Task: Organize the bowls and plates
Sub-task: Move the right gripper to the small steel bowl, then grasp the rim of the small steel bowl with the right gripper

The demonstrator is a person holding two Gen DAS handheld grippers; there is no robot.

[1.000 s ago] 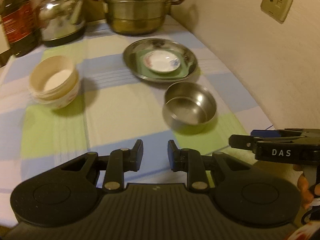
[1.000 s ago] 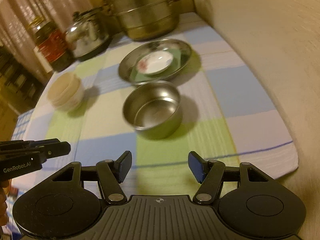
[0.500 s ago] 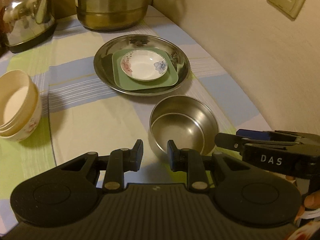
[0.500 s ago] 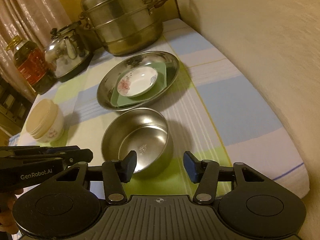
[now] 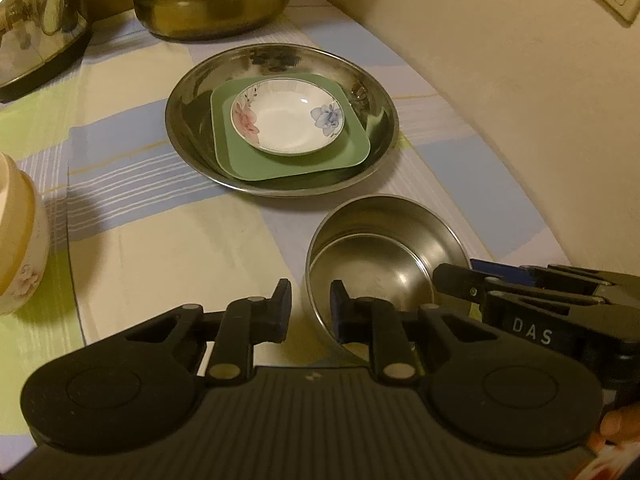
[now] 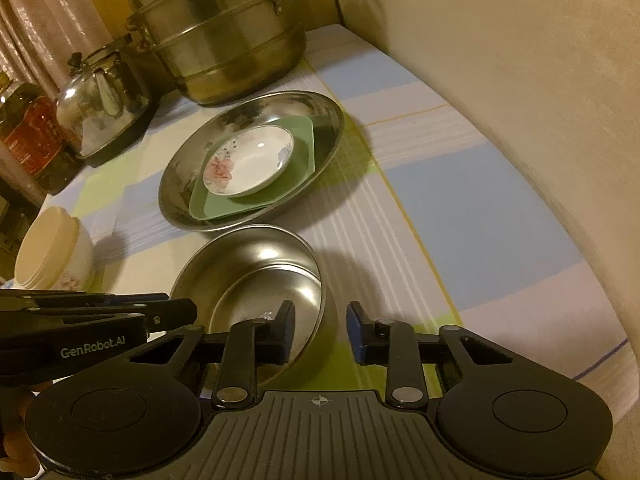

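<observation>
Both pairs of fingers are closing on the steel bowl (image 5: 386, 270) at the bottom of each view. The left gripper (image 5: 310, 310) straddles the bowl's near-left rim, the right gripper (image 6: 320, 330) its near-right rim; the pads do not seem to press the wall yet, so nothing is gripped. Farther up the checked tablecloth (image 5: 168, 248), the big steel plate (image 5: 192, 92) already holds a green square plate (image 5: 348, 160) and a flowered dish (image 5: 288, 120), so that stack looks finished. The steel bowl and the cream bowl (image 6: 56, 256) at the left edge are still loose. A second ago both grippers stood back from the bowl, the right one much wider; they have since moved in.
</observation>
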